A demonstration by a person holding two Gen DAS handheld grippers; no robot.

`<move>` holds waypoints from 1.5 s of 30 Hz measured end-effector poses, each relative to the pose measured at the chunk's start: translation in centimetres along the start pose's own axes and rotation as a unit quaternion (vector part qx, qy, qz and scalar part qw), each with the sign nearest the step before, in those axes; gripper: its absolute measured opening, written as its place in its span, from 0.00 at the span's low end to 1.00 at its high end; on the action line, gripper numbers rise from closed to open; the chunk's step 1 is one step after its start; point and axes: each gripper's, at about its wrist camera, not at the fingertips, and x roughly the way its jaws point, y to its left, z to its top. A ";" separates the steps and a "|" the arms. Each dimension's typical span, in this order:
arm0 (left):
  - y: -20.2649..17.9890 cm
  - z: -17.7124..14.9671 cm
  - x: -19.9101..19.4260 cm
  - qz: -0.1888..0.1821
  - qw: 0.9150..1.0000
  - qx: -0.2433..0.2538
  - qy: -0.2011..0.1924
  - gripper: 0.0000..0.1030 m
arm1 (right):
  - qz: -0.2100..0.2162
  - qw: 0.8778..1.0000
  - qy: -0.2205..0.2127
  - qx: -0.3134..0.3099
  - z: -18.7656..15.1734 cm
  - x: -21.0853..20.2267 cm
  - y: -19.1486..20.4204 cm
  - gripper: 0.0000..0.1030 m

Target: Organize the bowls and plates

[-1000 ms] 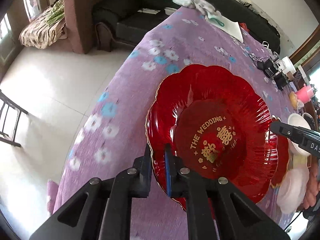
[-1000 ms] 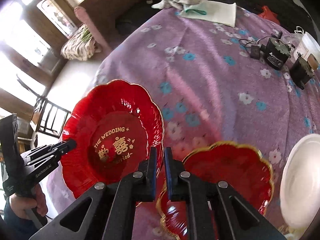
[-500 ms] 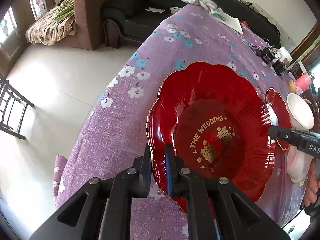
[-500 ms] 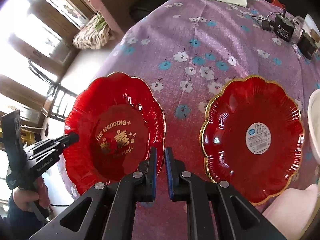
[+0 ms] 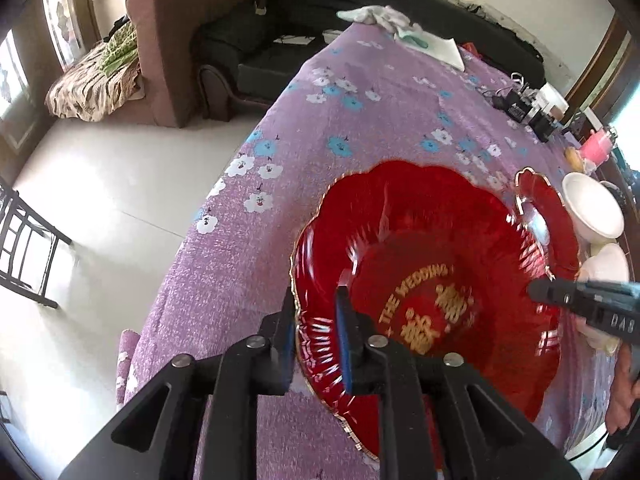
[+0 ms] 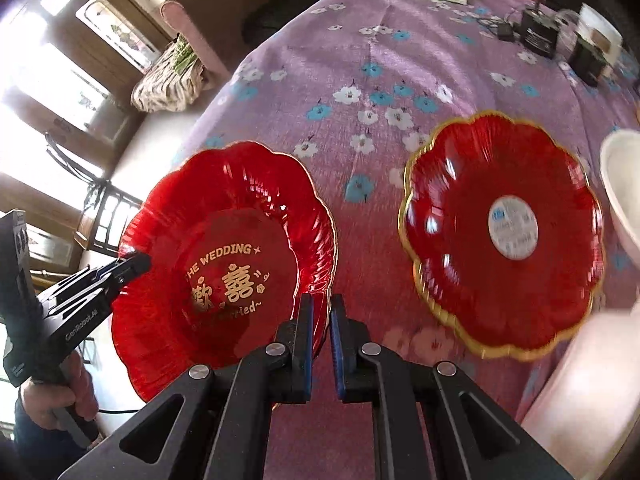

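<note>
Two hand-held grippers flank the wedding plate (image 6: 224,264), which sits near the bench (image 6: 360,56) edge on its purple flowered cloth. Your left hand-held gripper (image 5: 316,312) has just been opening: its jaws stand slightly apart with the near rim between them, no longer pinching. Your right hand-held gripper (image 6: 321,312) is nearly pressed together on the opposite rim. This looks like the release after setting down. Both point steeply downward. Next, let go on the right, then reach for the second red plate (image 6: 504,236), well apart.
</note>
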 end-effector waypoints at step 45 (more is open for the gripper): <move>-34.5 -5.4 -10.1 -0.082 0.959 0.261 -0.078 0.28 | -0.026 0.966 -0.197 0.167 -20.1 -25.3 -19.8 0.09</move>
